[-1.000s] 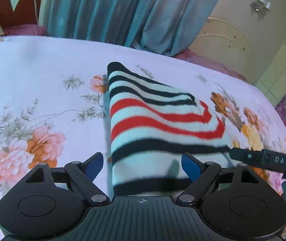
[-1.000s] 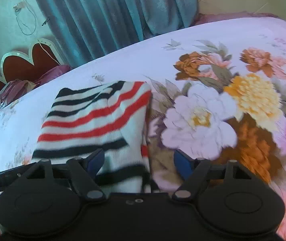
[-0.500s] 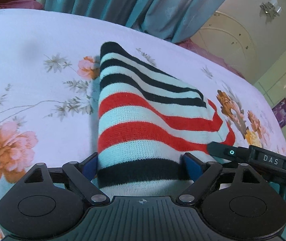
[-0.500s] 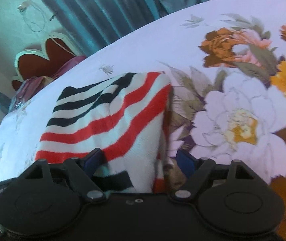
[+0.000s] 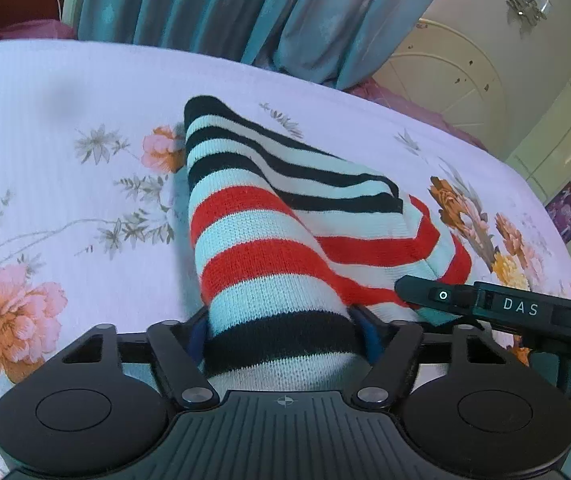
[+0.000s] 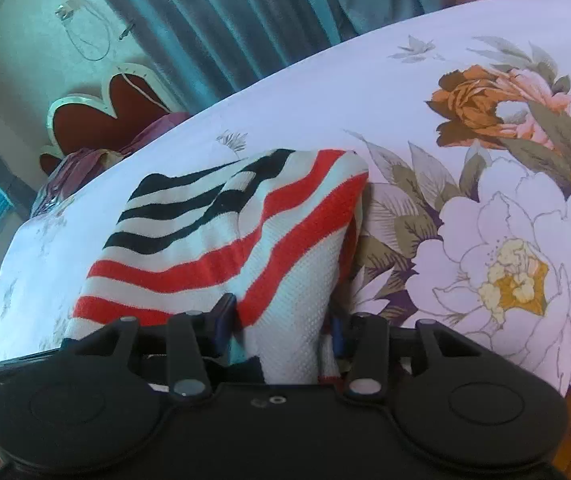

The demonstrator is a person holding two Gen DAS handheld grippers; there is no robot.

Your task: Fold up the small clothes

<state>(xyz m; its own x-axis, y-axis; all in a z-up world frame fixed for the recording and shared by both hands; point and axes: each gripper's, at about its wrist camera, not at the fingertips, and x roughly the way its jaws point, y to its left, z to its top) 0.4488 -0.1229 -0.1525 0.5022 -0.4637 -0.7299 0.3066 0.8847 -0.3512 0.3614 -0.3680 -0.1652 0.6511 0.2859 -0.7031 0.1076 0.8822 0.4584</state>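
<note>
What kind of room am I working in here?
Most likely a bedroom. The striped knit garment lies on a floral bedsheet, a scalloped headboard stands at the far end, and teal curtains hang behind. Both grippers, left and right, are clamped on the garment.

Our left gripper (image 5: 283, 334) points forward and slightly down, its two blue-padded fingers (image 5: 369, 336) drawn in and pinching fabric between them. Our right gripper (image 6: 281, 322) sits close beside it on the right, its fingers (image 6: 223, 318) likewise closed in on a fold of fabric.
</note>
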